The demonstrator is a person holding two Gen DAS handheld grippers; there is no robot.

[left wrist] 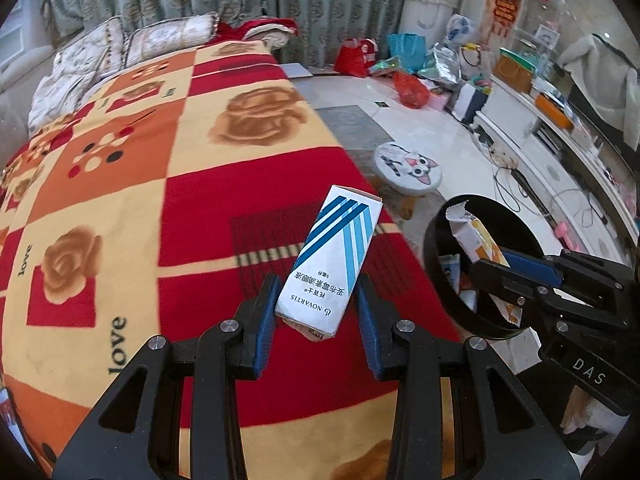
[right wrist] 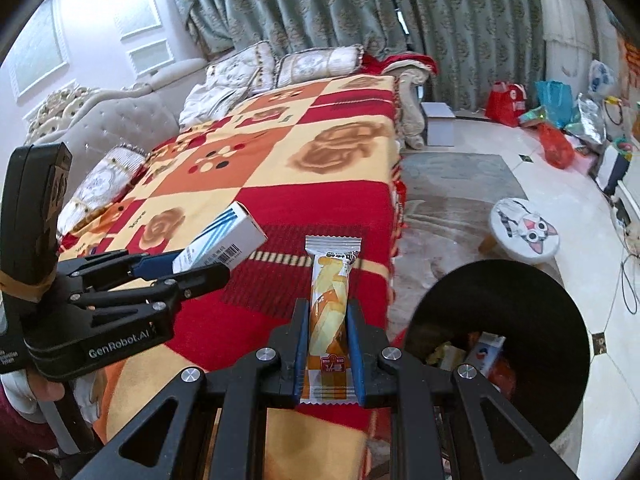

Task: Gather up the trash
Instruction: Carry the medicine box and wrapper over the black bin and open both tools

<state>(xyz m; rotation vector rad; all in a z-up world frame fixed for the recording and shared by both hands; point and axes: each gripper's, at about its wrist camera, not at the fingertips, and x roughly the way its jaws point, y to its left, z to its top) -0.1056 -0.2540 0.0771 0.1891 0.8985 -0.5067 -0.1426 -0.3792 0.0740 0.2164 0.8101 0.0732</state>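
My left gripper [left wrist: 316, 316] is shut on a white and blue medicine box [left wrist: 334, 258], held above the red and orange blanket [left wrist: 140, 184]. The box also shows in the right wrist view [right wrist: 224, 244]. My right gripper [right wrist: 328, 344] is shut on an orange and white snack wrapper [right wrist: 330, 316], held upright. In the left wrist view the wrapper [left wrist: 476, 240] hangs over the black round bin [left wrist: 436, 248]. The bin [right wrist: 520, 304] stands on the floor beside the sofa, with trash inside.
A cat-face stool [left wrist: 408, 168] stands on the floor behind the bin. Red and blue bags [left wrist: 360, 56] lie by the curtain. A white TV cabinet [left wrist: 540, 152] runs along the right. Cushions [right wrist: 316, 64] lie at the sofa's far end.
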